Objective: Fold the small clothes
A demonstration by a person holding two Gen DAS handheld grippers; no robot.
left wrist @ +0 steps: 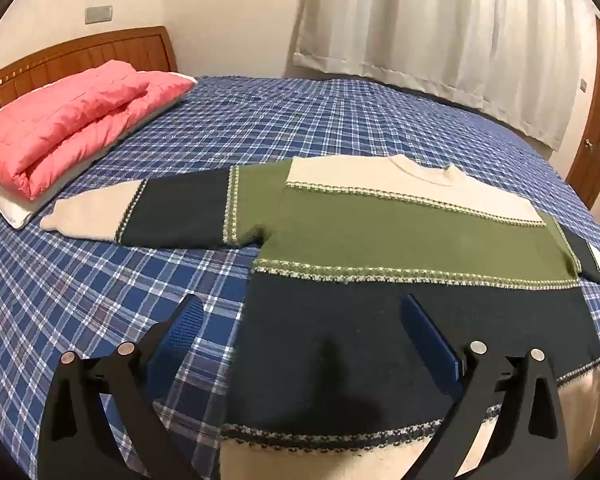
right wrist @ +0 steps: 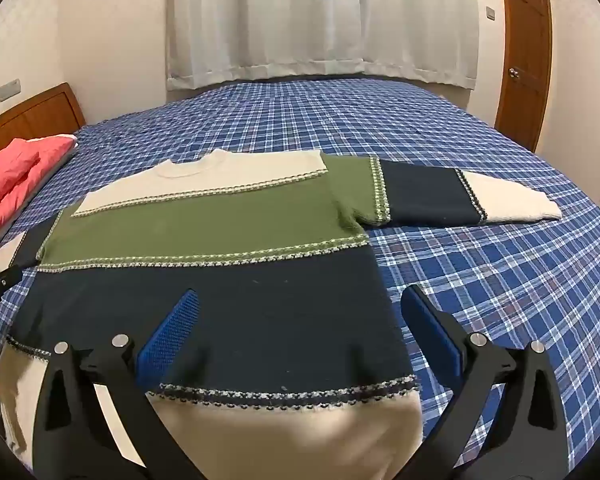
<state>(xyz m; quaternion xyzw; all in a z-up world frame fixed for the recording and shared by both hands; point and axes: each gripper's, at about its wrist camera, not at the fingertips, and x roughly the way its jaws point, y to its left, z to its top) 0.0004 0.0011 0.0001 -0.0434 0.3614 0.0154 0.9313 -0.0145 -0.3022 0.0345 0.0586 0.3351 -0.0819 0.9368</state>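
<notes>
1. Your left claw hangs above the near left part of the sweater, jaws spread wide, nothing between the blue pads.
2. Your right claw hangs above the near right part of the same sweater, jaws also spread wide and gripping nothing; its left pad sits over the navy band, its right pad over the bedspread.
3. The sweater lies flat on the bed, neckline at the far side, cream hem nearest you. Its bands run cream, green, navy, cream from far to near.
4. Both sleeves stretch straight out to left and right, each ending in a cream cuff on the blue plaid bedspread.
5. At the far left, a folded pink quilt rests on a white pillow beside the wooden headboard.
6. White curtains hang beyond the far edge of the bed, and a wooden door stands at the far right.
</notes>
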